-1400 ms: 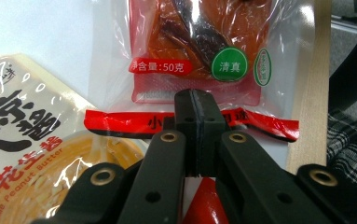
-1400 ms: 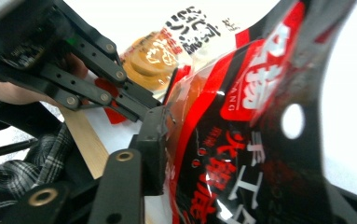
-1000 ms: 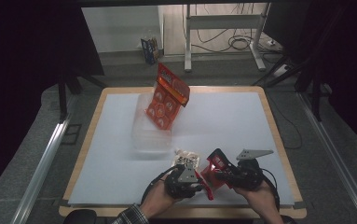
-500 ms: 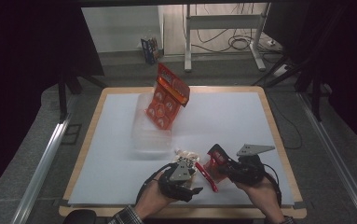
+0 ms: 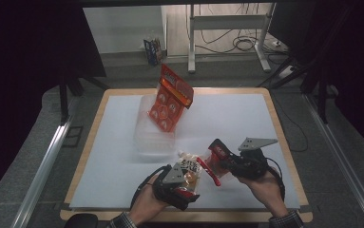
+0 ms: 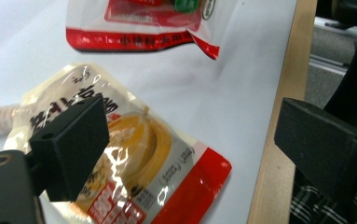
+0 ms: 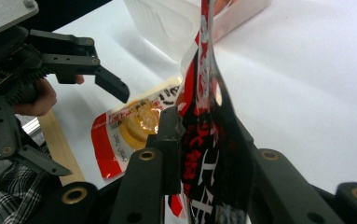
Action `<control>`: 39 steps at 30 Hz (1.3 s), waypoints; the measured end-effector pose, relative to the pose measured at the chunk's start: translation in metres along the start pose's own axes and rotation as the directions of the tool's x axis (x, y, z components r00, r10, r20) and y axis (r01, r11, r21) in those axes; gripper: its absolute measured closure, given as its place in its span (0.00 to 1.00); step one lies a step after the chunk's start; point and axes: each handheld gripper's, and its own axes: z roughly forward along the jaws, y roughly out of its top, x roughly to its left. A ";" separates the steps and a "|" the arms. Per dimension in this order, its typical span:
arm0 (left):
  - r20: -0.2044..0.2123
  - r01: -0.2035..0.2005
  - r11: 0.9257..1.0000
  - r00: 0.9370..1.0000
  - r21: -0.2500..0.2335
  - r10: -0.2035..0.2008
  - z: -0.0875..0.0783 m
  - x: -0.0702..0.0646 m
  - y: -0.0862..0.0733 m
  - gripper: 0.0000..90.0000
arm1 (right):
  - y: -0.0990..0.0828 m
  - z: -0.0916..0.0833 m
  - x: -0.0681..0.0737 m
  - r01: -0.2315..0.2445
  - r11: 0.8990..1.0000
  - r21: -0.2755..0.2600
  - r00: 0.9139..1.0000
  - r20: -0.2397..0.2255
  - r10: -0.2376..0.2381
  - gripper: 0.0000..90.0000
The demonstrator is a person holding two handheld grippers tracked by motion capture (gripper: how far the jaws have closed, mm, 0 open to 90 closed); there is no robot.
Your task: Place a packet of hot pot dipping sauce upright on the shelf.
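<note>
White sheeting covers the wooden-edged table (image 5: 246,123). Far of centre, a clear plastic tub (image 5: 153,135) carries an orange snack bag (image 5: 170,97) leaning on its far rim. At the near edge, the right gripper (image 5: 216,153) pinches a red packet (image 7: 209,135) upright, off the surface. Just left, the left gripper (image 5: 185,186), its jaws just opened wide, hangs over a yellow-and-red pouch (image 6: 134,158) lying flat on the sheet, unheld.
</note>
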 end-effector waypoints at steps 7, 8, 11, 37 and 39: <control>-0.025 0.042 0.999 0.999 -0.023 -0.043 -0.021 0.005 -0.015 0.07 | 0.015 0.001 -0.005 0.025 1.000 -0.008 1.000 -0.001 -0.025 0.81; -0.032 0.041 0.999 0.999 -0.022 -0.042 -0.023 0.005 -0.017 0.07 | 0.017 0.002 -0.005 0.027 1.000 -0.008 1.000 -0.001 -0.027 0.81; -0.076 0.029 1.000 0.997 -0.009 -0.030 -0.030 0.004 -0.025 0.05 | 0.022 0.004 -0.007 0.035 0.999 -0.007 0.999 0.001 -0.035 0.81; -0.248 0.027 1.000 0.968 -0.004 -0.027 -0.066 0.007 -0.060 0.01 | 0.083 0.049 -0.022 0.110 0.994 0.007 0.994 -0.024 -0.110 0.81; -0.249 0.030 1.000 0.968 -0.004 -0.030 -0.068 0.007 -0.061 0.01 | 0.088 0.056 -0.023 0.119 0.993 0.019 0.993 -0.027 -0.118 0.81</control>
